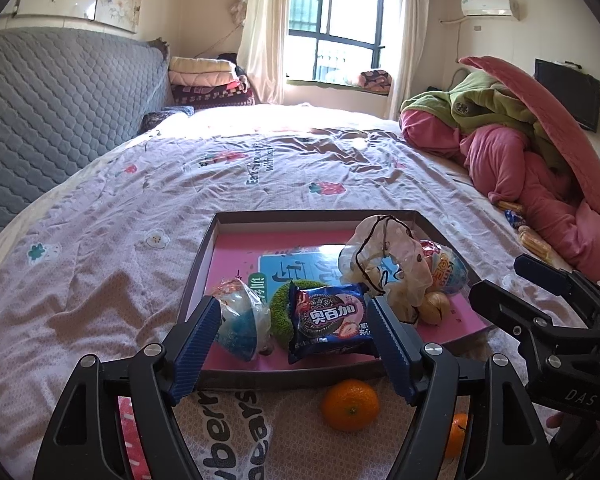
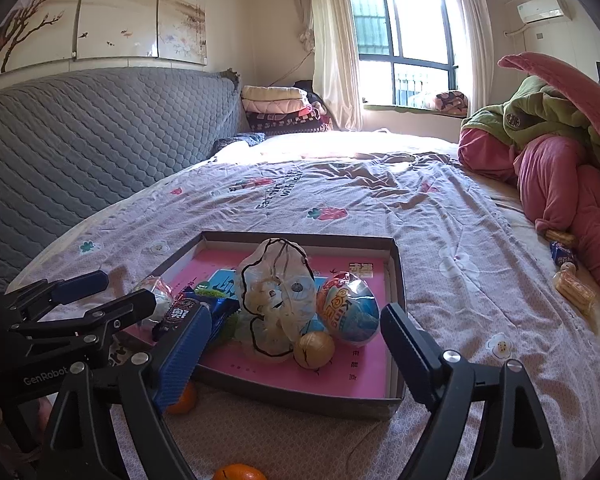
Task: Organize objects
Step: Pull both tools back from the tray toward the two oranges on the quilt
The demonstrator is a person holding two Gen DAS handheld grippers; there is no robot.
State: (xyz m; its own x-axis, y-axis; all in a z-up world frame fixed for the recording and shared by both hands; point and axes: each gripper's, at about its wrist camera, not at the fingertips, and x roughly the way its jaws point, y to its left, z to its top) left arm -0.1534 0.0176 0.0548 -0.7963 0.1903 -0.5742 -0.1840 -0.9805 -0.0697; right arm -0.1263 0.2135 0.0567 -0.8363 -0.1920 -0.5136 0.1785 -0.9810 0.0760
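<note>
A shallow dark box with a pink floor [image 1: 235, 248] [image 2: 396, 280] lies on the bed. It holds a blue cookie packet [image 1: 330, 322] [image 2: 187, 310], a green ring [image 1: 279, 314], a wrapped snack [image 1: 239, 320], a crumpled clear bag [image 1: 384, 264] [image 2: 277, 300], a foil egg [image 1: 446, 270] [image 2: 350, 308] and a walnut [image 1: 434, 308] [image 2: 314, 350]. My left gripper [image 1: 293, 344] is open and empty above the box's near edge, its fingers either side of the cookie packet. My right gripper [image 2: 295, 352] is open and empty over the box's near part. Tangerines [image 1: 350, 404] [image 2: 239, 472] lie on the bed before the box.
Another tangerine [image 1: 458, 432] [image 2: 181, 398] lies by the box's near edge. Wrapped biscuits [image 2: 574, 290] [image 1: 534, 242] and a small blue packet [image 2: 562, 254] lie at the right by a heap of pink and green bedding [image 1: 512, 148]. A grey headboard [image 1: 59, 100] is left.
</note>
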